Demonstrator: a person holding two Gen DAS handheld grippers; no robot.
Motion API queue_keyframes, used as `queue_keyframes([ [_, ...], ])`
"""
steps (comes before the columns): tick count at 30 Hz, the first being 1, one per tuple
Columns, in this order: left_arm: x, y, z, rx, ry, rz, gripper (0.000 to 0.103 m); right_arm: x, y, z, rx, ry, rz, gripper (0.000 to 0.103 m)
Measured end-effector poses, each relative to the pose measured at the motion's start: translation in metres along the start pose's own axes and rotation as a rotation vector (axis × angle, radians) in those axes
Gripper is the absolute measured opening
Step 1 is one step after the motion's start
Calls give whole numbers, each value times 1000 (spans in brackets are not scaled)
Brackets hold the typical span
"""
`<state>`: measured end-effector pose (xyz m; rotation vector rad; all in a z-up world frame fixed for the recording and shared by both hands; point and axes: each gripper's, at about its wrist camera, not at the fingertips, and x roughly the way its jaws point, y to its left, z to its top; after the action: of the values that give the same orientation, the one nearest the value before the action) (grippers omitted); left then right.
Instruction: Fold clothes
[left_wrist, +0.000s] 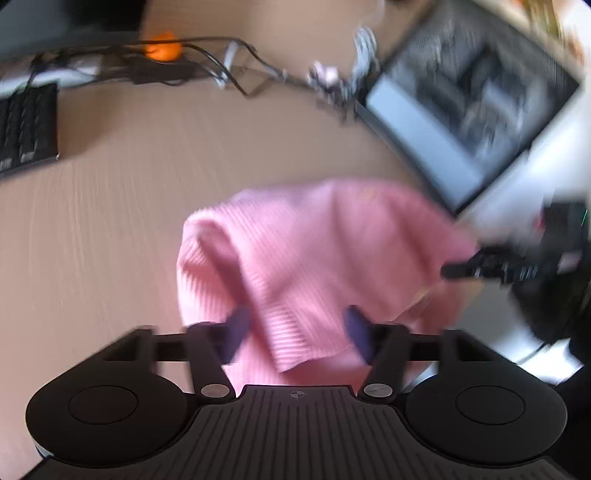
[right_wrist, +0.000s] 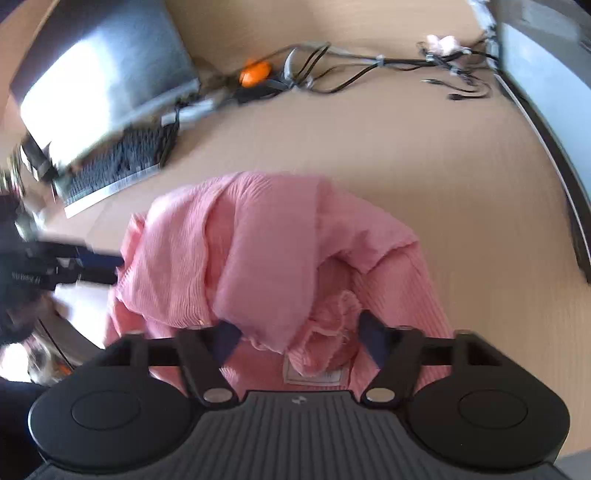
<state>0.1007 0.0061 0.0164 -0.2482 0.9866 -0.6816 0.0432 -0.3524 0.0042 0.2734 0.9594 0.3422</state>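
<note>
Left tool (left_wrist: 299, 328) and right tool (right_wrist: 295, 336), both spread wide, straddle folds of the bunched pink sweater (left_wrist: 314, 251) at the surface's (left_wrist: 129, 221) near edge; bare wood beyond

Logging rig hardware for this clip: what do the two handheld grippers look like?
Both match: a black ribbed body with two round black side discs, black linkage arms on silver pivot pins, and dark blue fingers. The left gripper has a small round crosshair mark; the right gripper has a small pale logo. No sleeve is clearly visible.
</note>
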Motion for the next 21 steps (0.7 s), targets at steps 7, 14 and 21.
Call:
queue_keyframes([
  [7, 32, 4, 9, -118, 38, 26, 89, 18, -34, 11, 238, -99, 55, 74],
  [14, 22, -33, -2, 98, 63, 112, 94, 8, 17, -18, -188, -86, -94, 73],
  [21, 29, -83, -11, 471, 54, 254, 95, 13, 38, -25, -308, -191, -267, 74],
])
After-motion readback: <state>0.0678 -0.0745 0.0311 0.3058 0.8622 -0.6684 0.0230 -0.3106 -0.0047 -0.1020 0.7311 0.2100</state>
